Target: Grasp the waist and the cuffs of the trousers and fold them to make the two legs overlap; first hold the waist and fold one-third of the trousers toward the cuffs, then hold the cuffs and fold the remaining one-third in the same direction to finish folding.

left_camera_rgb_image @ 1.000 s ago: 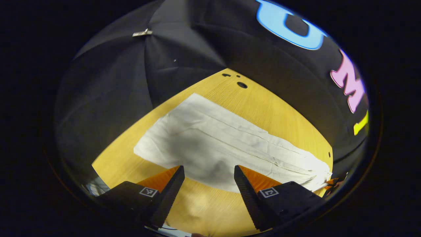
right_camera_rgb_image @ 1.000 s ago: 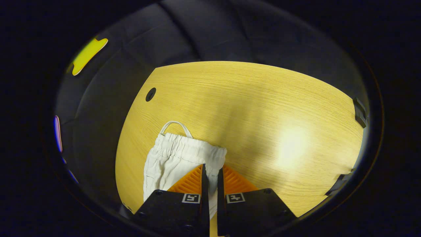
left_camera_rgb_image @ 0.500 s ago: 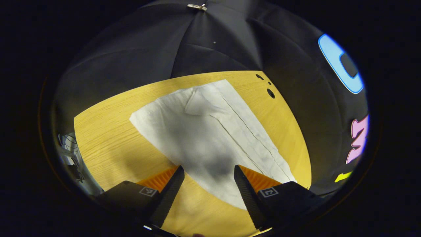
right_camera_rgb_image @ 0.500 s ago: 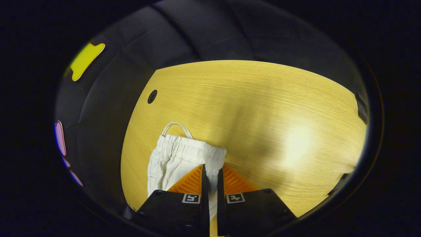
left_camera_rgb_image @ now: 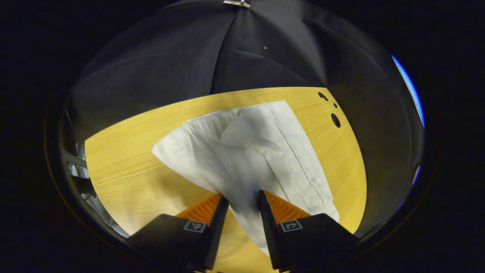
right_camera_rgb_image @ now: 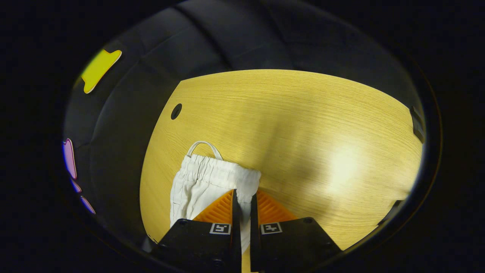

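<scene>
Left gripper view: the white trousers (left_camera_rgb_image: 250, 151) lie on the yellow wooden table (left_camera_rgb_image: 125, 159), legs running away toward the far edge. The near edge of the cloth is gathered up into the left gripper (left_camera_rgb_image: 243, 201); its jaws sit narrowed with a bunch of fabric between them. The cloth looks pinched, both fingers against it, though the contact line is partly hidden by the fabric itself. A flap near the far end is turned back on itself. Three small dark holes (left_camera_rgb_image: 333, 117) sit in the tabletop near the far right corner.

Right gripper view: the elastic waist (right_camera_rgb_image: 216, 170) with its drawstring loop (right_camera_rgb_image: 204, 146) lies flat on the table, just ahead of the right gripper (right_camera_rgb_image: 242, 204). The jaws are almost pressed together with a thin strip of waistband cloth caught between them.

Step, as a judgement: both ends are gripped, so this reads as the first fold, bringing one leg over the other. The next move calls for lifting both ends together, keeping the cloth taut, and laying the seams edge on edge. Risk is a slipping pinch or the turned-back flap getting trapped.

Writing: no brand or label readable on the trousers. Each finger carries a small square marker tag (right_camera_rgb_image: 220, 228), pattern only, not legible text.
</scene>
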{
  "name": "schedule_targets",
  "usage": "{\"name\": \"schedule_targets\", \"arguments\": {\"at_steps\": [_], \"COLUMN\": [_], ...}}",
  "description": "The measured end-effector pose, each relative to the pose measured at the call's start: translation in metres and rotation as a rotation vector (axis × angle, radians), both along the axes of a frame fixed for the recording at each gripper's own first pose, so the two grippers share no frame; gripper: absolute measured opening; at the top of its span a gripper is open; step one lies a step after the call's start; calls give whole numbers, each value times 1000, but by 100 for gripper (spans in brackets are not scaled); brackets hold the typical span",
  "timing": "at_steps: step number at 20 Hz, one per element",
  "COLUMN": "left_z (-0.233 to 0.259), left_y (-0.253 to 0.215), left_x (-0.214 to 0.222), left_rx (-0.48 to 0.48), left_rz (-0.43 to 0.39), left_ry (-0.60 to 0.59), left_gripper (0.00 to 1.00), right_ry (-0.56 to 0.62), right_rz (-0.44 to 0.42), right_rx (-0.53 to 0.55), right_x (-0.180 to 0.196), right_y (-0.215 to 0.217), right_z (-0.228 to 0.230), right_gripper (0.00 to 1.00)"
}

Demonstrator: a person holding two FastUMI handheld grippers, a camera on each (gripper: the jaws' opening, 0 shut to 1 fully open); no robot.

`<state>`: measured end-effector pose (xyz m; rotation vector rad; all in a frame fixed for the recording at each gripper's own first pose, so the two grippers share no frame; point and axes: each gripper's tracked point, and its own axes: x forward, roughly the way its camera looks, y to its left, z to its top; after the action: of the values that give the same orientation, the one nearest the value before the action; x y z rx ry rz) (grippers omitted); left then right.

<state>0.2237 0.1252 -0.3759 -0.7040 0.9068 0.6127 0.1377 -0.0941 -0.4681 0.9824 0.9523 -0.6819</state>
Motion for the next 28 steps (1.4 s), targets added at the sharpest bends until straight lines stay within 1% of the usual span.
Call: {"name": "schedule_targets", "arguments": {"at_steps": [1,2,3,4,6,8,11,13,14,16,18,20,22,24,26,28], "left_z": [-4,1,-1,2,1,2,2,2,0,0,-1,0,-1,1,1,2], "left_y": [0,-2,-3,-5,-7,-11,-21,-27,-29,-27,-28,-27,-28,-26,-26,-26], "left_x": [-2,2,3,4,5,0,-17,-25,-21,-24,-22,-22,-22,-23,-23,-24], "left_rx": [-11,-13,-36,-57,-110,-141,-152,-153,-152,-145,-139,-132,-128,-131,-141,-155], "left_rz": [4,10,23,40,54,50,2,-19,-31,-54,-82,-119,-155,-186,-204,-207], "left_ry": [18,-23,-39,-69,-119,-140,-145,-148,-149,-146,-143,-142,-143,-141,-143,-147], "left_gripper": [51,26,21,8,6,6,7,6,6,6,6,6,6,6,6,6], "right_ry": [-3,-8,-15,-20,-38,-79,-129,-161,-183,-246,-313,-394,-474,-552,-613,-674], "right_rz": [-3,-2,1,5,15,32,44,42,48,80,145,231,303,374,455,534], "right_rx": [4,10,12,14,-12,-40,-89,-102,-109,-121,-165,-226,-278,-326,-360,-402], "right_x": [0,0,0,0,0,0,-10,-6,-4,0,6,10,14,6,5,9], "right_y": [0,0,0,-1,-3,-6,-18,-22,-23,-26,-23,-7,21,54,91,128], "right_z": [1,1,1,1,5,14,34,45,53,74,93,124,162,197,220,232], "right_gripper": [14,14,14,14,14,14,13,13,13,14,13,13,13,13,13,13]}}
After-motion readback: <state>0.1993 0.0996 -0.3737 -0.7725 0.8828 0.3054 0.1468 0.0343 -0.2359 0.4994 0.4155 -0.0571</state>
